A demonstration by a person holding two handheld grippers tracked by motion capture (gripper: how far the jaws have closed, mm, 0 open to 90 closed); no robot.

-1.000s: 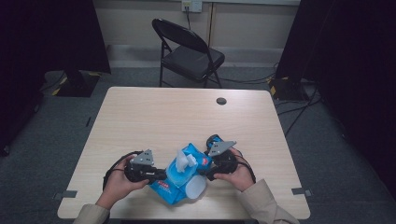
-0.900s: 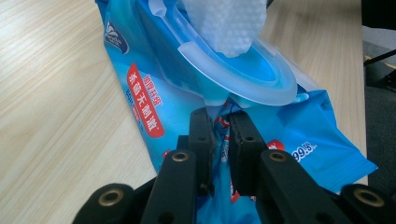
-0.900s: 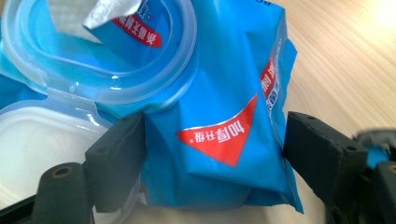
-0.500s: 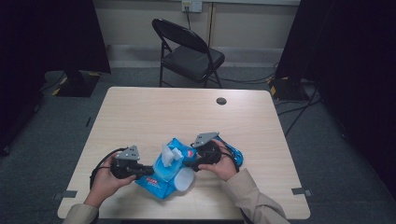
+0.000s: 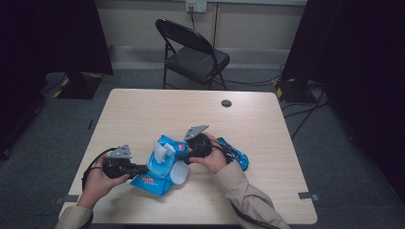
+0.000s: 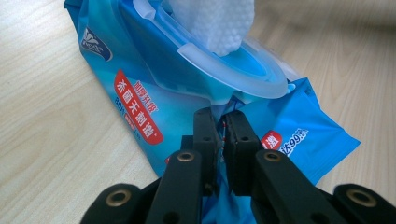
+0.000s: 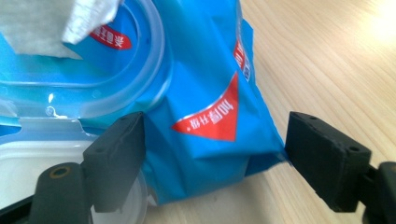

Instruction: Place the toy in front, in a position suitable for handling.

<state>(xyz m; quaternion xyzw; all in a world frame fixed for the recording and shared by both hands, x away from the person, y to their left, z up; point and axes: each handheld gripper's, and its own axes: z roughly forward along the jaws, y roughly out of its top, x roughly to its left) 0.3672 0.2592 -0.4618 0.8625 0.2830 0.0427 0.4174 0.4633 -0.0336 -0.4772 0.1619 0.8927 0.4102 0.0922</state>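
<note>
A blue wet-wipe pack (image 5: pixel 160 164) is seen lying near the front edge of the table (image 5: pixel 267 119), with its clear flip lid (image 5: pixel 177 175) open and a white wipe (image 5: pixel 161 151) standing out of the opening. The left gripper (image 5: pixel 138 169), at the pack's left end, is closed to a narrow gap on the pack's wrapper; in the left gripper view (image 6: pixel 220 135) the blue film is pinched between the two pads, which have just been closing. The right gripper (image 5: pixel 187 157) is held at the pack's right side. In the right gripper view (image 7: pixel 212 144) its jaws are spread wide around a corner of the pack (image 7: pixel 205 140); the left pad touches the film, and whether the right pad touches cannot be told. A blue toy car (image 5: pixel 234 153) lies just right of the right hand (image 5: pixel 212 160).
</note>
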